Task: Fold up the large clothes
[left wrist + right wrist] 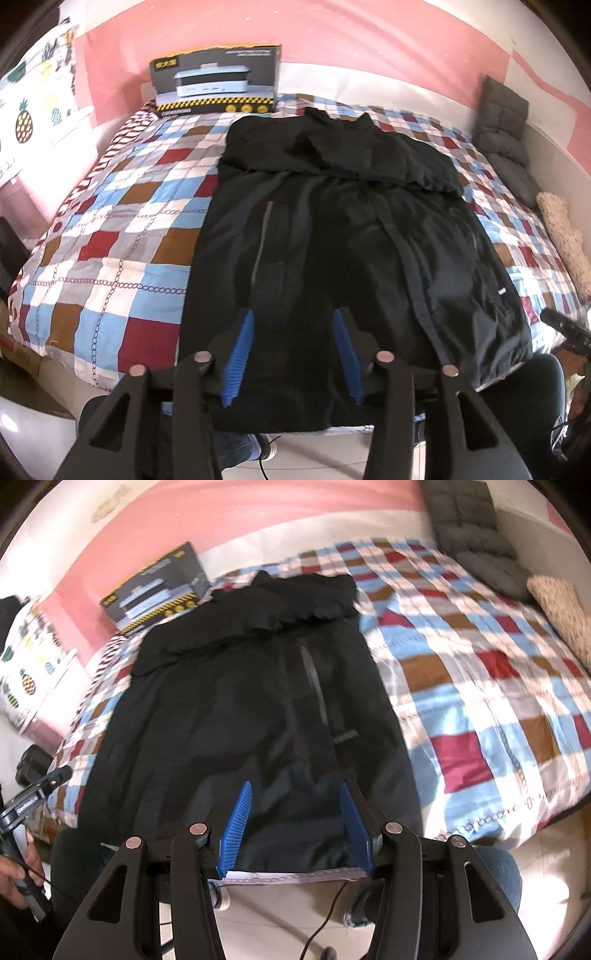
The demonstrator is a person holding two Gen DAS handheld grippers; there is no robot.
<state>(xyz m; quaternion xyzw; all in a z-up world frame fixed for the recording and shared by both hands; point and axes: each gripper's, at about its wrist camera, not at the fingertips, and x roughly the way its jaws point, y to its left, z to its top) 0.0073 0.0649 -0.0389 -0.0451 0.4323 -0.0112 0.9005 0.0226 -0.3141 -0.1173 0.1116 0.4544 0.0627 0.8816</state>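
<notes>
Downward-tilted, both the left gripper [293, 354] and right gripper [295, 827] hang unclenched over the black jacket [332, 240].

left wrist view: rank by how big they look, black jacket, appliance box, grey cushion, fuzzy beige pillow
1. black jacket, by far
2. appliance box
3. grey cushion
4. fuzzy beige pillow, cut off by the fisheye edge, so its rank against the cushion is unsure

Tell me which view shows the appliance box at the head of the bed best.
The left wrist view: the appliance box faces the camera squarely, sharp, its printed front fully readable as a picture. In the right wrist view the box sits angled, smaller and motion-blurred, behind the black jacket.
</notes>
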